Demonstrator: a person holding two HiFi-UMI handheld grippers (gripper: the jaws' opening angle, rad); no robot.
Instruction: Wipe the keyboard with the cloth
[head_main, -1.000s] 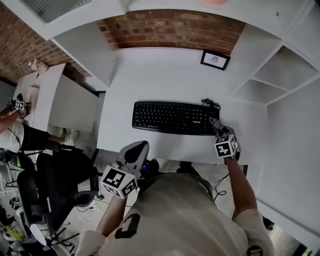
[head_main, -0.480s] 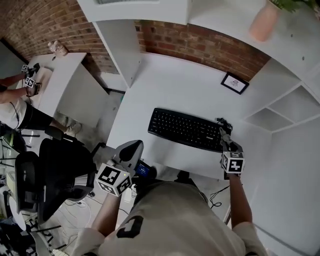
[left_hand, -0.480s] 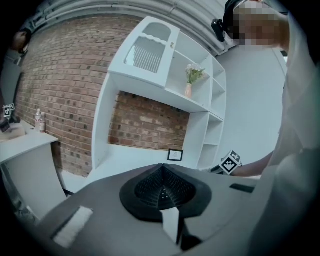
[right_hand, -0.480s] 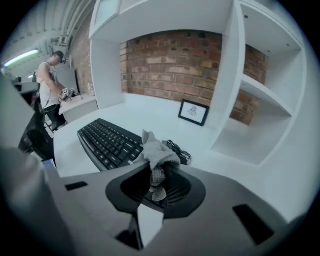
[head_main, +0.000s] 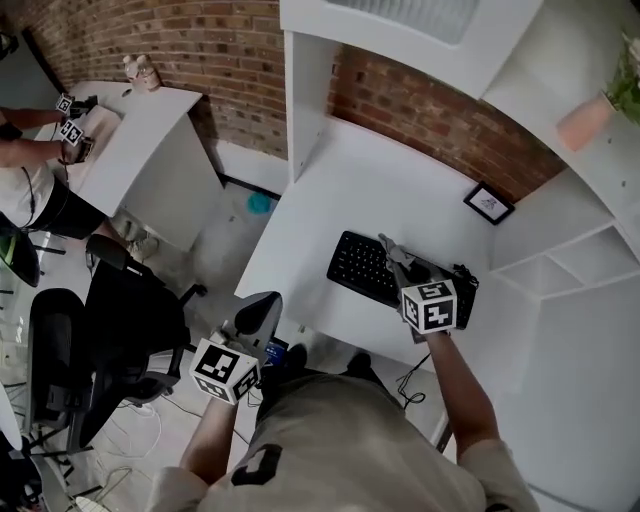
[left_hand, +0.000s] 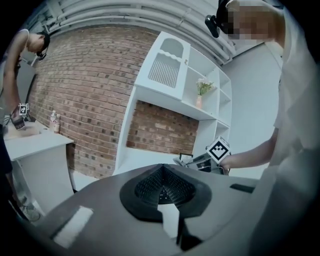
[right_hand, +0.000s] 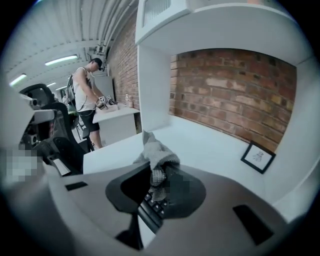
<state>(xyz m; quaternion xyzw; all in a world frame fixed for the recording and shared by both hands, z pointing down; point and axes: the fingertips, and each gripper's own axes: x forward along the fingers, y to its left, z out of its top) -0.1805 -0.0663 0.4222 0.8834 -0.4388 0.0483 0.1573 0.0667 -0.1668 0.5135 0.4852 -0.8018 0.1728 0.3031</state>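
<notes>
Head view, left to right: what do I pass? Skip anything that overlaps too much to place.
Another person at the far left → left hand-held gripper → right hand-held gripper clamping the cloth → framed picture → pink vase.

One keyboard (head_main: 360, 268), one cloth (right_hand: 156, 151), one framed picture (head_main: 489, 203), one pink pot (head_main: 582, 122).
</notes>
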